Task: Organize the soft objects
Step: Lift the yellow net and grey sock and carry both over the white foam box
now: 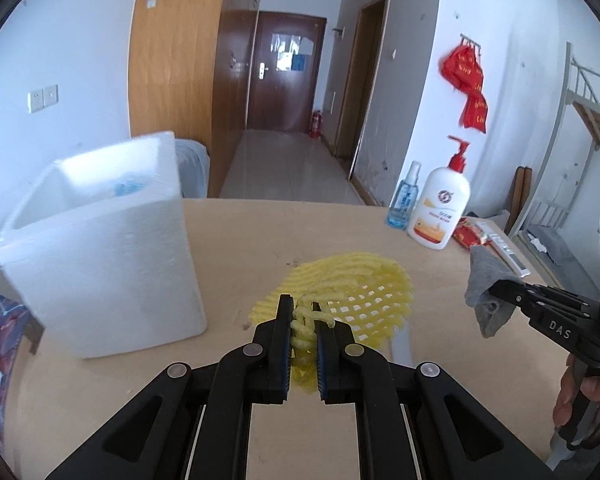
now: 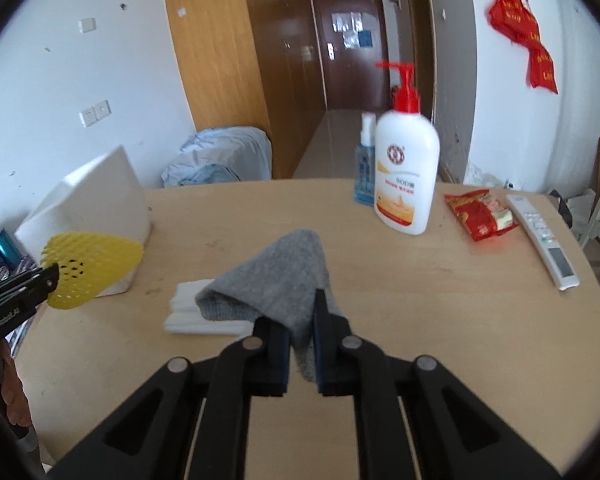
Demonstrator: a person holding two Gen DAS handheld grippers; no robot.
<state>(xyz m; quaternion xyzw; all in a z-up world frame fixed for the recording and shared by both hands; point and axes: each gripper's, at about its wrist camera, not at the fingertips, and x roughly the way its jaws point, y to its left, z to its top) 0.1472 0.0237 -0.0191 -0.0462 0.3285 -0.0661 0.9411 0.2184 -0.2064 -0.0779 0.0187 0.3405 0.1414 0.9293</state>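
The left gripper [image 1: 303, 322] had its jaws closed on the yellow foam net [image 1: 342, 294], pinching a bunched fold of it between the blue pads. From the pinch the net spread away toward one o'clock, fanned out above the table [image 1: 228, 240]. It was a pale yellow, open lattice of soft foam strands, crumpled tight at the jaws and stretched into clear square holes further out. In the right wrist view the same net [image 2: 90, 266] hung at nine o'clock, in front of the white foam box [image 2: 96, 204], held clear of the tabletop.

The right gripper [image 2: 302, 320] had its jaws closed on the grey cloth [image 2: 276, 276]. The cloth ran up from between the pads toward eleven o'clock, draped in a peaked, tent-like fold, with a tail hanging down below the pinch. It was a soft, knitted-looking grey fabric, thick and matte. Under it at ten o'clock lay a folded white cloth [image 2: 188, 312] flat on the table. In the left wrist view the grey cloth [image 1: 486, 292] showed at three o'clock, dangling from the right gripper's tips, lifted off the table.

The white foam box [image 1: 100, 256] stood at ten o'clock of the left gripper, open at the top. A lotion pump bottle [image 2: 406, 168] stood at one o'clock of the right gripper.
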